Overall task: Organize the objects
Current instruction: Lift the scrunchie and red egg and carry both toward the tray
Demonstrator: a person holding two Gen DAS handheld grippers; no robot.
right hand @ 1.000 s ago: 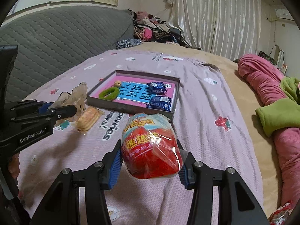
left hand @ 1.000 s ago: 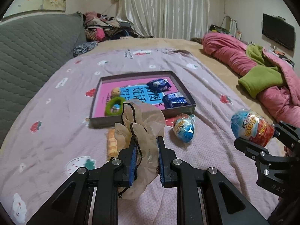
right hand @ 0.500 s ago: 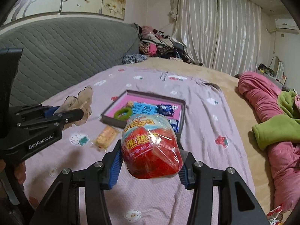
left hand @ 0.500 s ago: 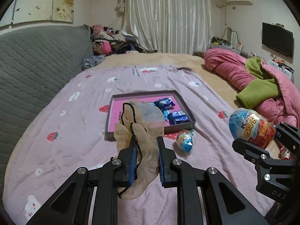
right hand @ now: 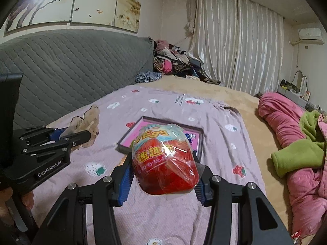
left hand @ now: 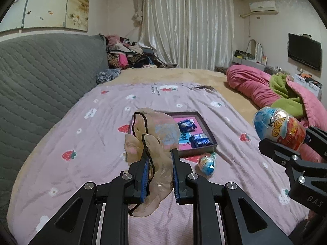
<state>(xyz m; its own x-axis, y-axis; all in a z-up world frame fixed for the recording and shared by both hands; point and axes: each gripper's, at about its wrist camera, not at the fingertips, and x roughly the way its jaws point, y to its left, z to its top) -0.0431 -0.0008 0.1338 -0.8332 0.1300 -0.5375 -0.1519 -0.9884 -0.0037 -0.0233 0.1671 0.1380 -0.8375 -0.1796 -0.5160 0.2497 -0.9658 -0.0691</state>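
Both grippers have risen away from the bed point(left hand: 81, 126) in the last second. The left gripper point(left hand: 159, 173) fingers clamp a stocking point(left hand: 155, 138); the right gripper point(right hand: 163, 175) fingers clamp a toy egg point(right hand: 165, 159). The tray point(left hand: 206, 134), near the bed's middle, now lies farther off, so placing is probably not next.

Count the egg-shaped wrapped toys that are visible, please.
2: a large surprise egg held in the right claw, and a small blue egg on the bedsheet before the tray. Others may be hidden.

The stocking point(left hand: 155, 143) hides the left half of the tray point(left hand: 206, 130). The egg point(right hand: 164, 159) covers the tray's centre in the right view; packet point(left hand: 199, 139) print is illegible.
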